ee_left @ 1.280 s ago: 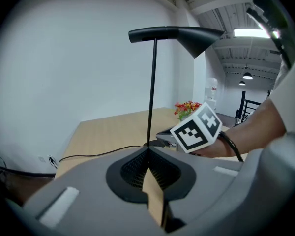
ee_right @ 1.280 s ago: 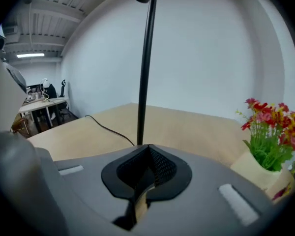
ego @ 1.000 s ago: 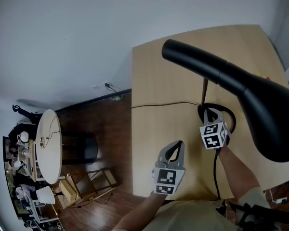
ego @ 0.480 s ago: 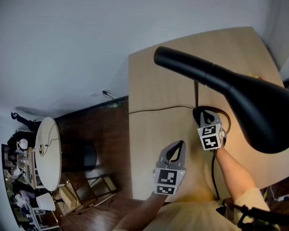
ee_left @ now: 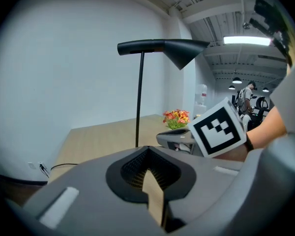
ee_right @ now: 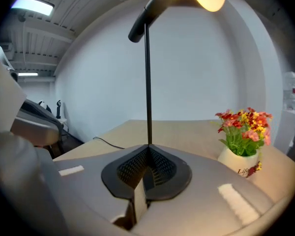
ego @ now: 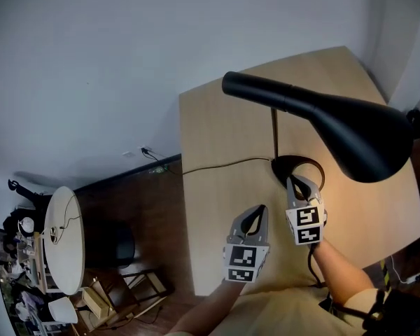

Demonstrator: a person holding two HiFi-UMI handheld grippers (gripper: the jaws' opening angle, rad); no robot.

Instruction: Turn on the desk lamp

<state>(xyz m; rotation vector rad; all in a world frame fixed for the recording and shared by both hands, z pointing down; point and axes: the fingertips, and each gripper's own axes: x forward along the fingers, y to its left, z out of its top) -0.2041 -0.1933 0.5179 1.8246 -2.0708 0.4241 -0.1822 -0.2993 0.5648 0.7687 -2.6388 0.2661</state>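
On wooden desk (ego: 217,131), about midway between left and right edges: black desk lamp (ego: 357,135), lit, warm glow inside shade. Stands on round base (ego: 285,165). Toward near edge, right gripper (ego: 297,182), tips over base's near rim, contact unclear; jaws pressed together, nothing between. Just beside it, nearer left edge, left gripper (ego: 255,212), likewise closed and empty. Potted flowers (ee_right: 243,144) toward right edge. Cord (ego: 224,165) runs off left edge.

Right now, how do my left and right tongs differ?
The right tongs reach the lamp base; the left tongs lie short of it, over bare desk. The left tongs sit nearer the desk's near edge, the right tongs farther in. Both are shut and empty.
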